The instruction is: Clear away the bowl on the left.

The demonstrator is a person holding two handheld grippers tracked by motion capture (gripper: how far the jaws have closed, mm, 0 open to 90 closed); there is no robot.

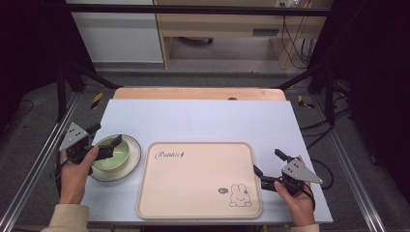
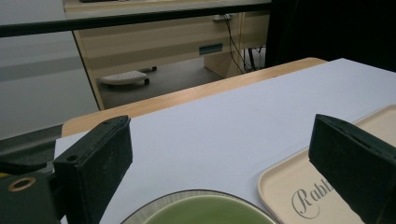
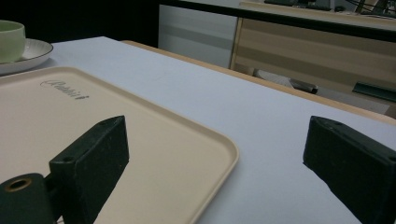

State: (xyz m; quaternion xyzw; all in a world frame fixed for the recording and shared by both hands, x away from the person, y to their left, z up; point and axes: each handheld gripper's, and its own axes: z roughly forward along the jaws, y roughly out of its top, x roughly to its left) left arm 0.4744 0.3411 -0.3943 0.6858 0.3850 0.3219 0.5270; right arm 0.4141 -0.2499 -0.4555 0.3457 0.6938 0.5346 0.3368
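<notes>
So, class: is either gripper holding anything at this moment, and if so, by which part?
Nothing is held. The left gripper is open, its jaws spread around the green bowl on its plate. The right gripper is open beside the tray.

Left gripper sits at the near left, jaws wide apart; right gripper sits at the near right, jaws likewise spread

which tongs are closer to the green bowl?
Left. The left tongs hover open right over the glossy green ceramic bowl; the right tongs sit across the beige tray.
</notes>
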